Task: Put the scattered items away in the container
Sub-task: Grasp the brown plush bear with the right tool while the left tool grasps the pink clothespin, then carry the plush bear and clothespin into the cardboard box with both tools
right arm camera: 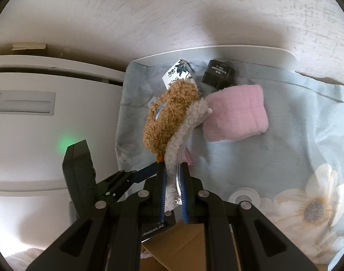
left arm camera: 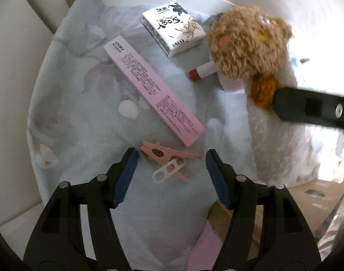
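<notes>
My right gripper (right arm camera: 173, 171) is shut on a brown and white plush toy (right arm camera: 169, 117) and holds it up above the bed; the toy also shows in the left wrist view (left arm camera: 248, 45) with the right gripper (left arm camera: 278, 99) at its lower end. My left gripper (left arm camera: 170, 158) is open and empty just above a pink clothes peg (left arm camera: 167, 155) and a white ring tab (left arm camera: 168, 170). A long pink box (left arm camera: 153, 90), a tissue pack (left arm camera: 174, 30) and a red lipstick (left arm camera: 202, 71) lie on the floral bedsheet (left arm camera: 81, 113).
A folded pink towel (right arm camera: 235, 113) and a small black box (right arm camera: 218, 73) lie on the sheet by the white headboard edge (right arm camera: 217, 50). A cardboard box (right arm camera: 181, 244) sits below the grippers. A white cabinet (right arm camera: 36, 113) stands at the left.
</notes>
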### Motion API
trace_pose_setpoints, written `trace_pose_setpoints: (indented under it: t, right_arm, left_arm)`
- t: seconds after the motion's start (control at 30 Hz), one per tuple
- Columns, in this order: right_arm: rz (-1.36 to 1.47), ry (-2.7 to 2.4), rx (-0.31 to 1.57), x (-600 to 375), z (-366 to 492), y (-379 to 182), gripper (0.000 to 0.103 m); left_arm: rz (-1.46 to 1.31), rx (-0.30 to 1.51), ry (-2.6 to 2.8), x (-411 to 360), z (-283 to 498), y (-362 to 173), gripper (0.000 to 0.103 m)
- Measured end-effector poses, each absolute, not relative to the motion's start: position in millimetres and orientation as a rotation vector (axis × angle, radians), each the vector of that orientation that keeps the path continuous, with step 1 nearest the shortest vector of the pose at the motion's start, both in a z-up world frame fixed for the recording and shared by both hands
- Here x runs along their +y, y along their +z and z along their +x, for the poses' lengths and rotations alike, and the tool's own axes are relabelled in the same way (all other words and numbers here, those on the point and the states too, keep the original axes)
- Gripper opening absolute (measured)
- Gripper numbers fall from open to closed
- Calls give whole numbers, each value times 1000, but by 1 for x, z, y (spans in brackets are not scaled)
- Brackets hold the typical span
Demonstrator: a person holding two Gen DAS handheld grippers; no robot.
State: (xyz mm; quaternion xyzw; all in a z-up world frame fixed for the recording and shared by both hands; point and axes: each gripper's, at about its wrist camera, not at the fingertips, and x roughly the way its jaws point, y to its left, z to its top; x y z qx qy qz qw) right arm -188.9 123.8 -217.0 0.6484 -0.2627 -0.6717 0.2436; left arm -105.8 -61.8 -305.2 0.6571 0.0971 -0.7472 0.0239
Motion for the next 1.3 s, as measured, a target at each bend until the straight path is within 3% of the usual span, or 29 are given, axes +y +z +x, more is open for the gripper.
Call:
trace_pose_setpoints:
  t: [0.17,0.67,1.0,1.3]
  right_arm:
    - [1773,-1822,-708,138,-182,-210,11]
    - [1737,-1829,-662,136,-184,-196,11]
    - [1624,-1875,-693,158,-151,-147,11]
    - [1489,-2005,-589,190,-91,-87,11]
  left_arm:
    - [2042,213,-2315,-69,-100,-302,30]
    - [1940,441,-2407,-125,-71,-257,29]
    - [1800,347,-2664,-93,-50,-168,29]
    - [1726,125,-2839,-11,-35,-136,29]
